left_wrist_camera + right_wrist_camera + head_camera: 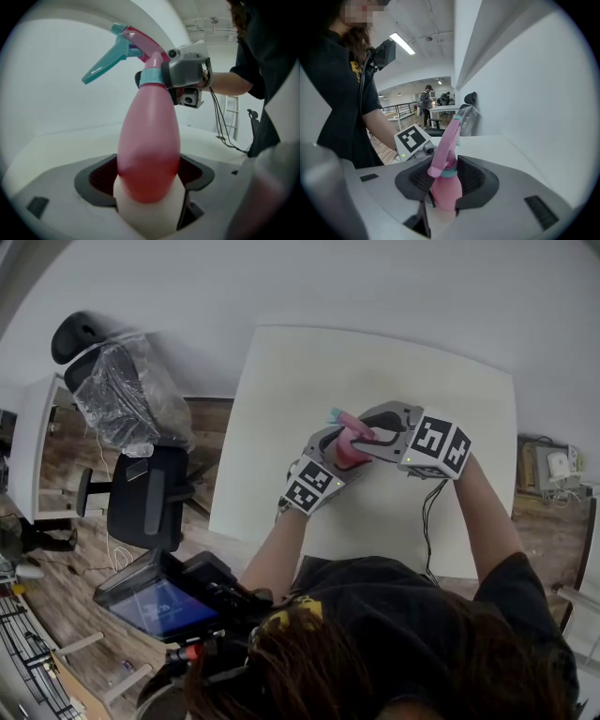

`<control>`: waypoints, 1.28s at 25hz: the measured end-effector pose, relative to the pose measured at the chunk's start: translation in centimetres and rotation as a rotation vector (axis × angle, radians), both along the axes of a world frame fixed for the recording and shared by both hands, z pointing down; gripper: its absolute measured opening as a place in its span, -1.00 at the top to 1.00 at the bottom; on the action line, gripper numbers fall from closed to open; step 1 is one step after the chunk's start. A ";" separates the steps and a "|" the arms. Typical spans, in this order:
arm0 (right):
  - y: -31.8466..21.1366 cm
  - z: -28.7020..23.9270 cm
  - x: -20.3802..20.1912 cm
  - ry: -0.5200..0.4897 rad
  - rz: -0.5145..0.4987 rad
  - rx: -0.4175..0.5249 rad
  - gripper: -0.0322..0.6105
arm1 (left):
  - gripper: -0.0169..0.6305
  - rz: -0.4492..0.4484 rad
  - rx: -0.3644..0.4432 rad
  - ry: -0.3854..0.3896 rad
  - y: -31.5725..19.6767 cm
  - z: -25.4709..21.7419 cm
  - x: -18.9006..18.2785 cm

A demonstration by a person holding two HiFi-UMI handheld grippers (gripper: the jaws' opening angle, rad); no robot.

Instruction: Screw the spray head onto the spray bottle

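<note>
Got the spray bottle (149, 140) squeezed at its fat body in the left gripper (150, 185) fingers, table (281, 381) below. At the bottle's neck, right gripper (444, 177) fingers pinching the spray head (140, 41) collar, so probably twist about the bottle's long axis.

One pink plastic spray bottle (149, 154) and one pink spray head (136, 42) with one teal trigger and one teal collar. Two grey two-jaw grippers: one left gripper (341, 452) and one right gripper (367, 432). One white rectangular surface (309, 371). One black office chair (141, 498). One dark device with a blue screen (155, 601). One person in a black short-sleeved shirt (394, 615).
</note>
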State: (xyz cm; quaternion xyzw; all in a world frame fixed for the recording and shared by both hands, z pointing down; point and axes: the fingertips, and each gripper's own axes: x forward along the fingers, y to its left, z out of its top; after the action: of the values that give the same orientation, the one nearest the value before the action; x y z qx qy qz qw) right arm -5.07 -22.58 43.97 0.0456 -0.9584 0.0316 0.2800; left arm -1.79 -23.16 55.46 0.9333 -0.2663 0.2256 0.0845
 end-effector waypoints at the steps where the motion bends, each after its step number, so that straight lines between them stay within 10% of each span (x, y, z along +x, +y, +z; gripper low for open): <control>1: 0.0 0.0 0.0 0.001 0.037 -0.002 0.49 | -0.23 0.000 0.001 0.000 0.0 0.0 0.0; 21: -0.9 -0.1 0.8 -0.063 0.868 0.119 0.50 | -0.23 -0.012 0.003 -0.006 0.2 0.0 -0.1; 32: -0.2 -1.4 0.4 -0.169 0.719 0.115 0.44 | -0.23 -0.010 0.001 -0.001 0.1 0.0 -0.1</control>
State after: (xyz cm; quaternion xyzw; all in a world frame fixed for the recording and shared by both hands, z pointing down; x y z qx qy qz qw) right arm -4.66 -22.75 42.58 0.3923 -0.9010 0.0778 0.1681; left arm -1.92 -23.04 55.42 0.9320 -0.2710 0.2253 0.0849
